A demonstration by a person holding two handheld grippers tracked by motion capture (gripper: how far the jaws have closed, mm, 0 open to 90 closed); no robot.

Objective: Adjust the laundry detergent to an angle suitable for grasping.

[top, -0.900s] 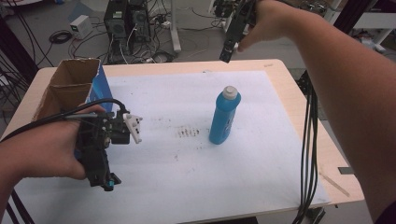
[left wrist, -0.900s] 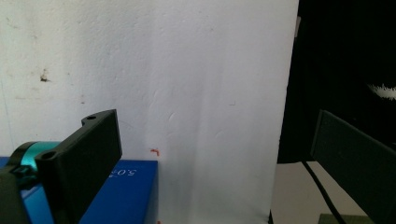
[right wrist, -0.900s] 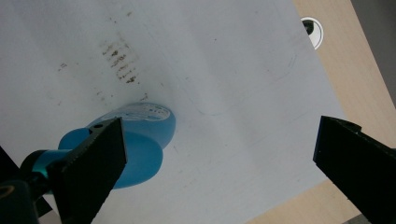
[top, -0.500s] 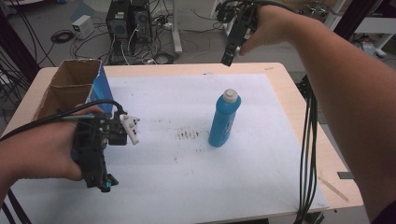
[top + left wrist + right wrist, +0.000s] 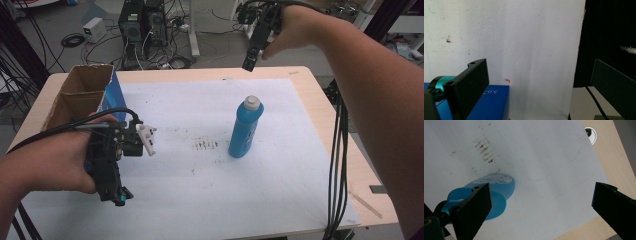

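Note:
A blue bottle (image 5: 244, 131) with a white cap stands upright on the white sheet (image 5: 200, 100) near the table's middle. My left gripper (image 5: 118, 192) hovers low over the sheet's near left part, held in a hand and pointing toward the front edge. In the left gripper view its jaws (image 5: 537, 67) stand wide apart over bare sheet. My right gripper (image 5: 248, 62) hangs high above the table's far edge, tilted down. In the right gripper view the open jaws (image 5: 541, 187) look down on the bottle (image 5: 499, 186), which lies far below, partly behind the left jaw.
An open cardboard box (image 5: 80, 92) with a blue side (image 5: 113, 97) stands at the back left. Dark smudges (image 5: 206, 145) mark the sheet left of the bottle. Cables (image 5: 336, 165) hang off the table's right edge. A printed blue surface (image 5: 491, 100) shows low in the left gripper view.
My right gripper has shifted slightly above the far edge. The left gripper and the bottle have kept still.

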